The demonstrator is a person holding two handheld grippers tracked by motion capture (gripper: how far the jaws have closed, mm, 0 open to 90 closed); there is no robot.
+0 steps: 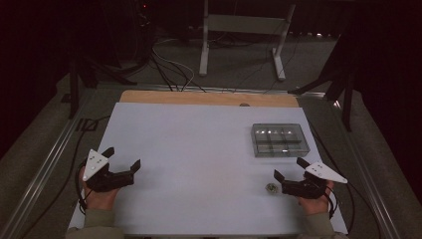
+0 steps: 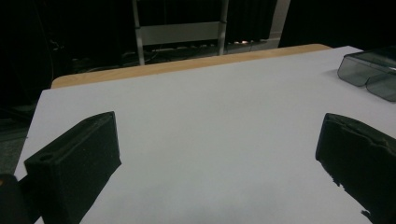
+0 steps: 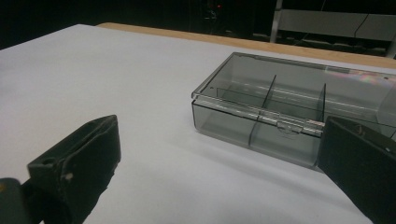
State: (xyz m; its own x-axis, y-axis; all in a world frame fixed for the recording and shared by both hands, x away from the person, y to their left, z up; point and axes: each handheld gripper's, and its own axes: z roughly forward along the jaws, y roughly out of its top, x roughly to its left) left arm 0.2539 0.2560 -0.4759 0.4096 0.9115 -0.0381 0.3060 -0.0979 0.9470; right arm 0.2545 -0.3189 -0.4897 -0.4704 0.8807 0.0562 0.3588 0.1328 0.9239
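Smoky grey see-through box (image 1: 279,140), white table sheet (image 1: 189,164), tan wooden table edge (image 1: 209,98), black grippers with light grey plates, dark surroundings

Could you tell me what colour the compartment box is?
Clear smoky grey box, best in the right gripper view.

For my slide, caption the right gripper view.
Open right gripper facing a closed, smoky clear compartment box on the white table.

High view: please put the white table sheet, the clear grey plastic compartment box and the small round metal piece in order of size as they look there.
1. White table sheet, by far the largest.
2. Clear grey plastic compartment box, closed, on the sheet's right side.
3. Small round metal piece, smallest, lying just in front of the right tongs.
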